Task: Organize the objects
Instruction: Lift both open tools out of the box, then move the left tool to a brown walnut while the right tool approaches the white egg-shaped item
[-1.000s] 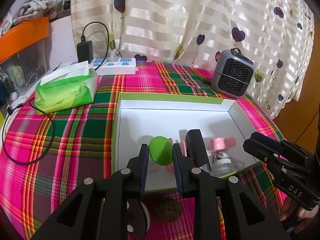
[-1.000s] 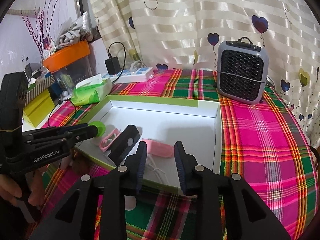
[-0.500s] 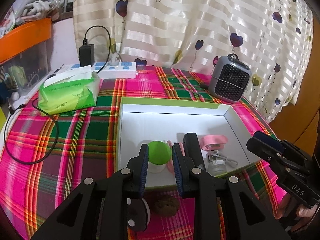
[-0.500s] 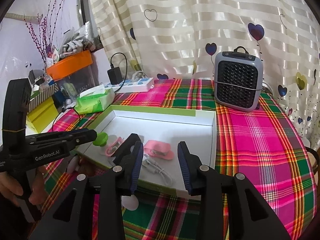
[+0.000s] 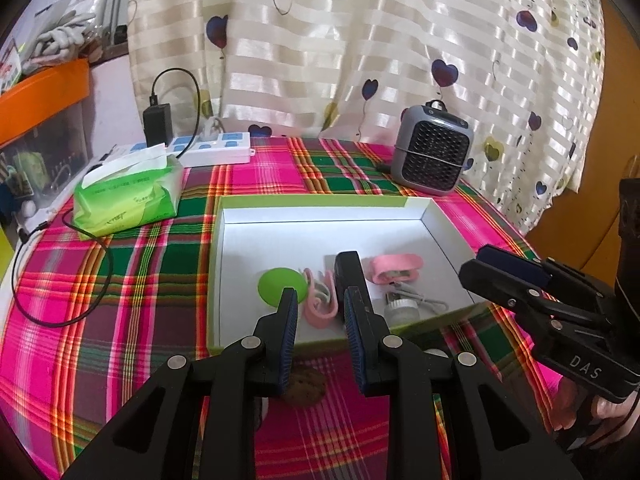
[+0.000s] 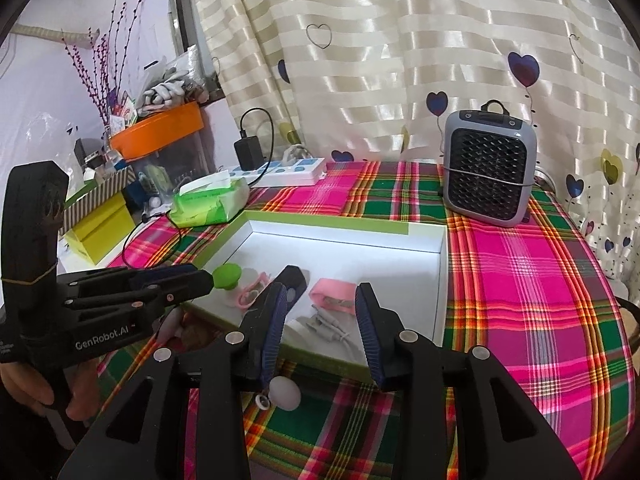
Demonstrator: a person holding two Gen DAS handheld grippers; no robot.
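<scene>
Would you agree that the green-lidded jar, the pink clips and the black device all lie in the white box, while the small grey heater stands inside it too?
Not quite: the heater stands outside the white box, on the plaid tablecloth beyond its far corner, as the right wrist view shows. The green-lidded jar, pink clips and black device do lie inside.

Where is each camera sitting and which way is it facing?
Left wrist: on the left tongs, looking forward and down over the white box; the right tongs show at right.
Right wrist: on the right tongs, facing the box from its other near corner; the left tongs and a hand show at left.
Shared: box, grey heater, tissue pack.
</scene>
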